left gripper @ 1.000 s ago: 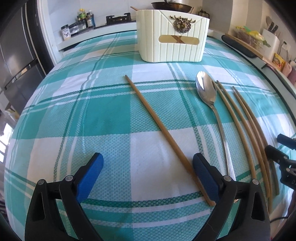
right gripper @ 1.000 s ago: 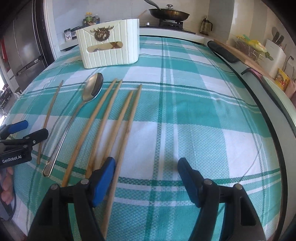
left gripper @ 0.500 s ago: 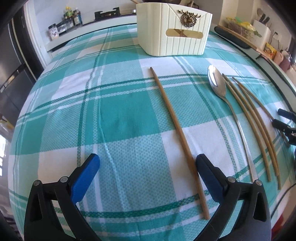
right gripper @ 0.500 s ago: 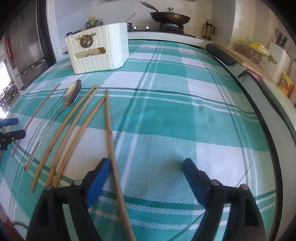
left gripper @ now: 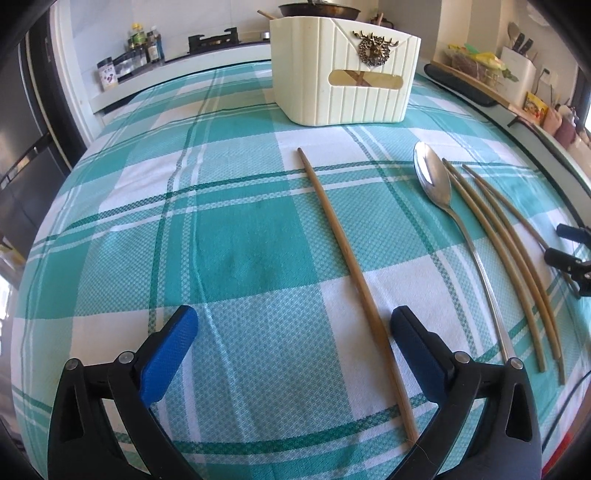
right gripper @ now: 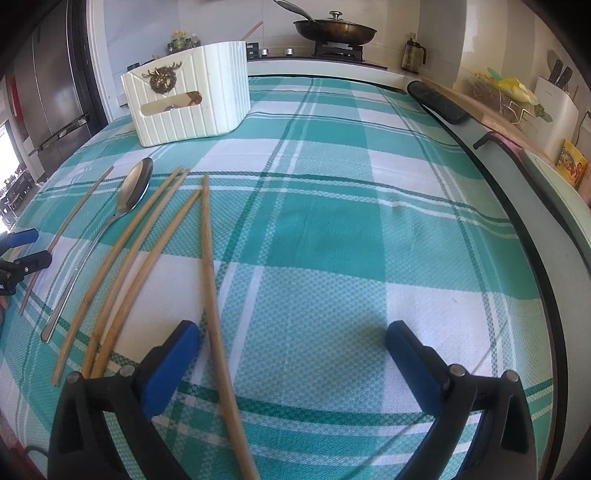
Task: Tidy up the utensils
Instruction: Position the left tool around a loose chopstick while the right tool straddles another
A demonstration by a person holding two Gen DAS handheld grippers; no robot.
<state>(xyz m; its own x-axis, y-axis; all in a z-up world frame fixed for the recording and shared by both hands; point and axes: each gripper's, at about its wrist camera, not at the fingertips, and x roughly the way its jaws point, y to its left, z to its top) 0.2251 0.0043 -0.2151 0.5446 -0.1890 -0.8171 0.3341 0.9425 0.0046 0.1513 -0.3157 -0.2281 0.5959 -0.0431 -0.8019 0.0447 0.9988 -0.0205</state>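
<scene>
A cream utensil holder [left gripper: 343, 74] stands at the far side of the checked cloth; it also shows in the right wrist view [right gripper: 188, 107]. My left gripper [left gripper: 291, 354] is open, with a single bamboo chopstick [left gripper: 347, 258] lying between its fingers, close to the right one. A steel spoon [left gripper: 436, 184] and several chopsticks [left gripper: 506, 240] lie to the right. My right gripper [right gripper: 291, 354] is open, and one chopstick [right gripper: 210, 280] lies between its fingers near the left one. The spoon [right gripper: 133, 192] and other chopsticks [right gripper: 140, 243] lie to its left.
A teal and white checked cloth [right gripper: 332, 221] covers the table. A stove with a pan [right gripper: 332, 31] stands behind. Jars [left gripper: 144, 40] stand at the back left, a fridge [right gripper: 48, 92] at the left, a counter with a knife block [right gripper: 554, 103] at the right.
My left gripper has shifted so the lone chopstick lies between its fingers. My right gripper has moved left, and the rightmost chopstick now lies inside its opening, turned away from the others.
</scene>
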